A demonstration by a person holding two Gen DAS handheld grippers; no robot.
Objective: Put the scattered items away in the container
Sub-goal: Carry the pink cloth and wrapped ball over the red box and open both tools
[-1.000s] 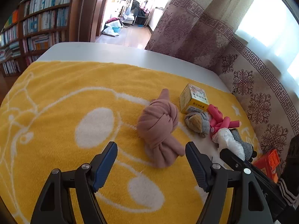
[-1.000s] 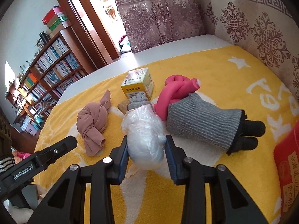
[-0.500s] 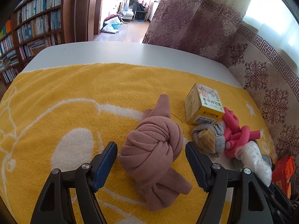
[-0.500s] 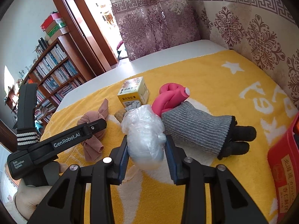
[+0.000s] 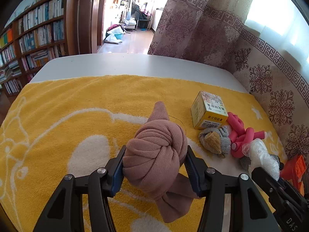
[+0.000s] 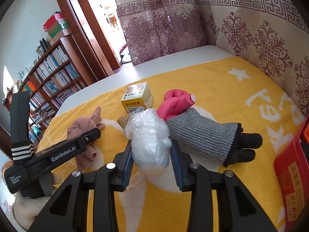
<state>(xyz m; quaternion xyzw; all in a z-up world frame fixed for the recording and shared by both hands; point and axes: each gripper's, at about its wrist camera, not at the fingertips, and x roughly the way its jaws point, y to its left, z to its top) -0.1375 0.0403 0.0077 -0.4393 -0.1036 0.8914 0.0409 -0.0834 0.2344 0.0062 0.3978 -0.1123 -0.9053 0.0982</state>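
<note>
left gripper (image 5: 154,166): jaws closing around the knotted dusty-pink ribbed cloth bundle (image 5: 154,154), lower centre, on the yellow-and-white towel (image 5: 77,116) | right gripper (image 6: 151,154): clamped on the crumpled clear plastic bag (image 6: 148,139), frame centre | red container (image 6: 289,170): seen at right edge

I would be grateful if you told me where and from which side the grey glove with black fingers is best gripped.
Grip the grey knitted cuff across its width, coming from above. It lies flat on the yellow towel, and the cuff is the glove's broadest, bare part. Its far corner lies against the pink foam rollers, so the middle of the cuff probably gives the jaws the clearest way in.
</note>
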